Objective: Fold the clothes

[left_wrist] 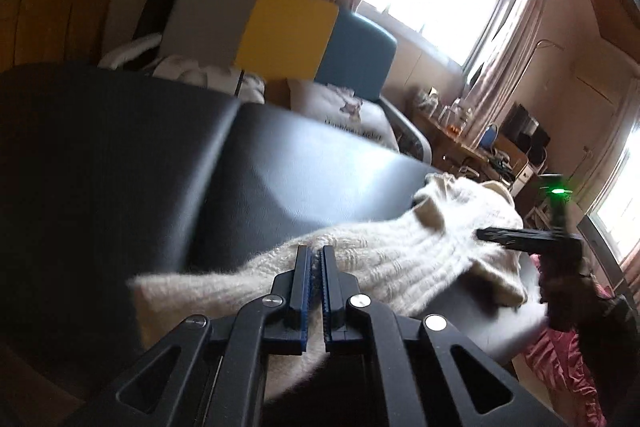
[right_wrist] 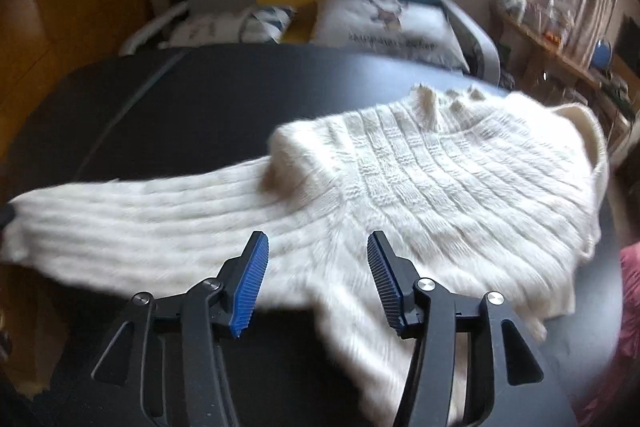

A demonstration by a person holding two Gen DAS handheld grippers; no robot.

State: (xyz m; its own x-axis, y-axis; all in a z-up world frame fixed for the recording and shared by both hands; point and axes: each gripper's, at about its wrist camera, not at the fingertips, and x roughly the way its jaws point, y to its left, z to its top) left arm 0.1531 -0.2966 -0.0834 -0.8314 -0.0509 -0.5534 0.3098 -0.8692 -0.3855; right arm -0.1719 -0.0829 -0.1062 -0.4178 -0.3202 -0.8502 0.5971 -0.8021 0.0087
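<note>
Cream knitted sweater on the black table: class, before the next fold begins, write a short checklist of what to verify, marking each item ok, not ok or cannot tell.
1. Left gripper shut on the sweater: ok, jaws nearly closed with knit between them.
2. Right gripper holding fabric: not ok, jaws wide open above the knit.
3. Sweater lying flat: not ok, bunched near the sleeve.
4. Sweater fully on the table: not ok, its right edge overhangs.
5. Pink cloth clear of the fold: cannot tell.

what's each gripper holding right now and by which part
The left gripper is shut on the cream sweater, pinching its sleeve. The right gripper is open above the sweater, holding nothing.
</note>
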